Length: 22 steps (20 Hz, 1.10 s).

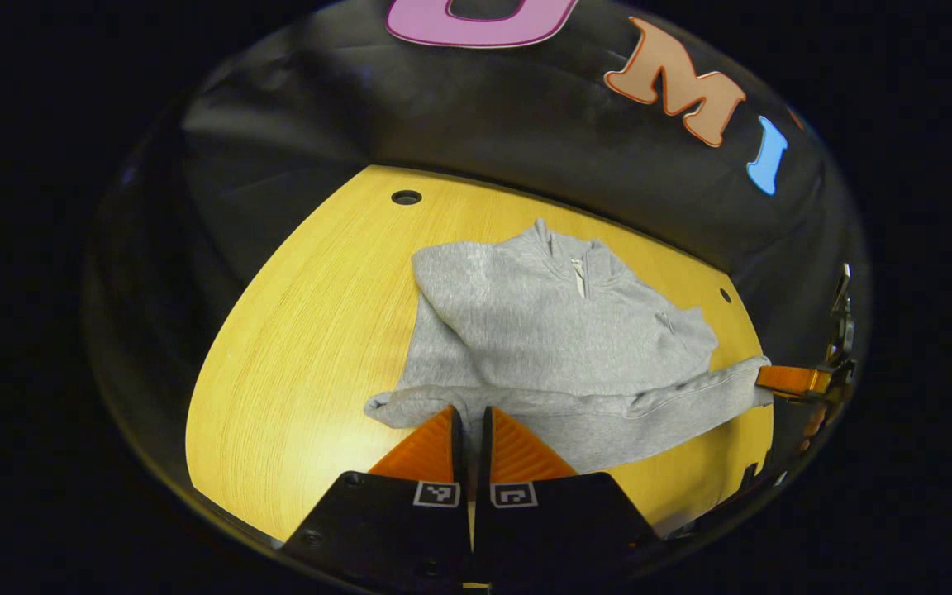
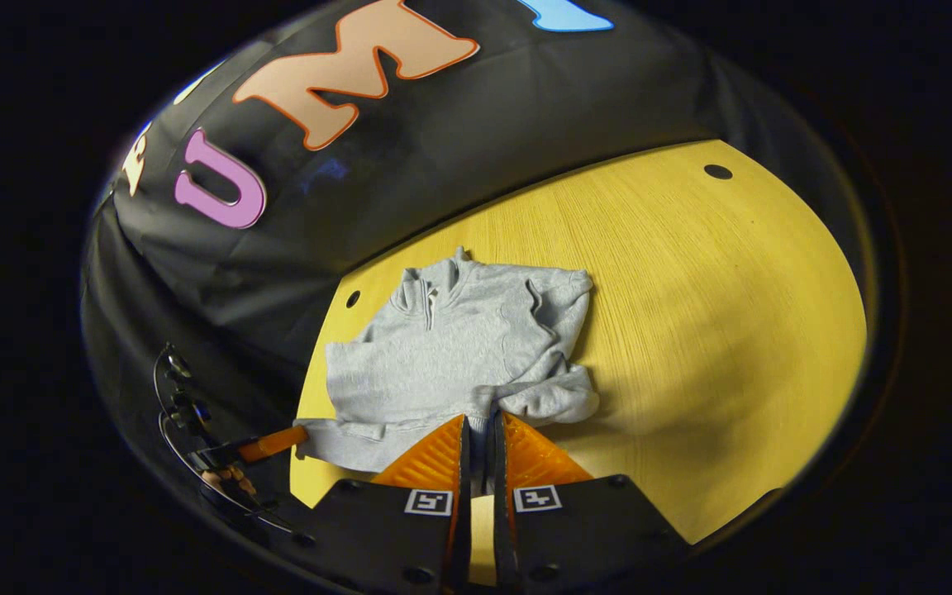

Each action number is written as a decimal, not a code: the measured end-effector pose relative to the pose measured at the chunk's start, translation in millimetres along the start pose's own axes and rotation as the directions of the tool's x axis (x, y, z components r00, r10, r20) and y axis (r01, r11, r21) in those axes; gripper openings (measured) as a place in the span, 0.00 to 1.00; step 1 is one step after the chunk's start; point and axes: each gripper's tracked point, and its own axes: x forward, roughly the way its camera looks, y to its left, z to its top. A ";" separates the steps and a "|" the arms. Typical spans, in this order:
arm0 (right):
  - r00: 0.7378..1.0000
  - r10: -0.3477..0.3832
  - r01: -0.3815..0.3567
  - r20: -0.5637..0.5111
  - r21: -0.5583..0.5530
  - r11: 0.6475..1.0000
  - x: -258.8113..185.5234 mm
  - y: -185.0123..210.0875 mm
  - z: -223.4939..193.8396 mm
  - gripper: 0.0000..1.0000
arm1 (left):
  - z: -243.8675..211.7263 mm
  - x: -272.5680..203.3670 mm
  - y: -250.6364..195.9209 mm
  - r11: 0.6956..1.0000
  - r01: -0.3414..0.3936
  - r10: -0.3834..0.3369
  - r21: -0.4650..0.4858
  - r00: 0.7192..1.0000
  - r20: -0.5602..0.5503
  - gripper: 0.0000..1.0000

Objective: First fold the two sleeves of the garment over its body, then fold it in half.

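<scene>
The wooden table [image 1: 294, 347] carries the grey garment [image 1: 559, 330] just ahead of both fingertips. Left gripper [image 1: 469, 417] and right gripper [image 2: 480, 423] each pinch its near hem; uneven lifting could undo the folded sleeves.

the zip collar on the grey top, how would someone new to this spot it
Start at the yellow wooden table, where a grey sweatshirt lies with both sleeves folded over its body. Follow it to the edge nearest the black cloth wall: the collar stands up there, split by a short pale zip, the garment's only opening.
</scene>
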 end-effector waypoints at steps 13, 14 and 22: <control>0.991 -0.074 0.097 -0.108 0.226 0.969 77.3 -27.4 16.4 0.13 | 25.1 60.9 8.4 0.953 0.000 -0.064 -0.304 0.978 -0.198 0.00; 0.990 -0.080 0.105 -0.117 0.234 0.967 84.4 -29.3 14.9 0.14 | 24.4 64.3 10.4 0.939 -0.006 -0.072 -0.343 0.974 -0.213 0.00; 0.997 -0.033 0.056 -0.072 0.355 0.933 96.2 -16.1 34.2 0.17 | 36.8 76.1 8.0 0.875 0.014 -0.099 -0.484 0.984 -0.151 0.11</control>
